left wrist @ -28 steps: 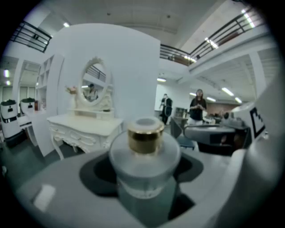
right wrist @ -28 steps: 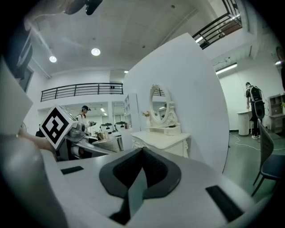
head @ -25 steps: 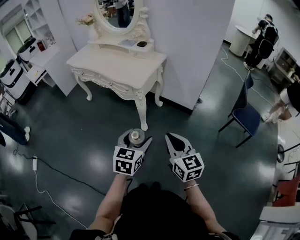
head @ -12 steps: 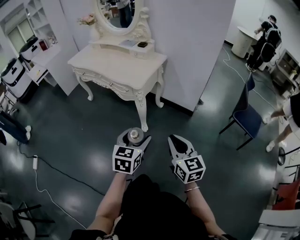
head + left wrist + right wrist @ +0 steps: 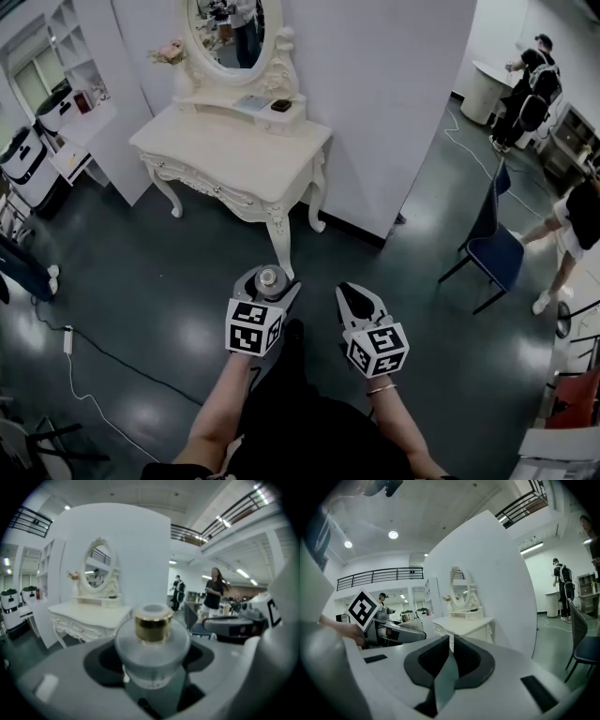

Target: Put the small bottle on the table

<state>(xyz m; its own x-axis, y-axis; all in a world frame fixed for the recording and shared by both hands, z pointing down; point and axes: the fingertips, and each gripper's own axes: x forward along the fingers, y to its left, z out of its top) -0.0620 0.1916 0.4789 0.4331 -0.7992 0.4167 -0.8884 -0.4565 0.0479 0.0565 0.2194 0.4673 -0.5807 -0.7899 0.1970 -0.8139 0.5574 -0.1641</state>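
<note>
A small frosted bottle [image 5: 152, 646] with a gold collar and pale cap stands upright between the jaws of my left gripper [image 5: 269, 281], which is shut on it; from the head view the small bottle [image 5: 271, 277] shows as a round cap. My right gripper [image 5: 359, 302] hangs beside it, shut and empty, its jaws nearly meeting in the right gripper view [image 5: 451, 645]. The white dressing table [image 5: 217, 153] with an oval mirror stands ahead, against a white partition, some way beyond both grippers. It also shows in the left gripper view as the table [image 5: 86, 612].
A blue chair [image 5: 495, 235] stands right of the partition, with people farther right. White shelves [image 5: 70, 84] and white appliances [image 5: 21, 161] line the left wall. A white cable [image 5: 94, 382] runs over the dark floor at the left. A small tray [image 5: 258, 105] sits at the table's back.
The view has shifted slightly forward and the dressing table sits a little nearer the frame's left. Both grippers keep their pose, the left still holding the bottle. People at the right have moved.
</note>
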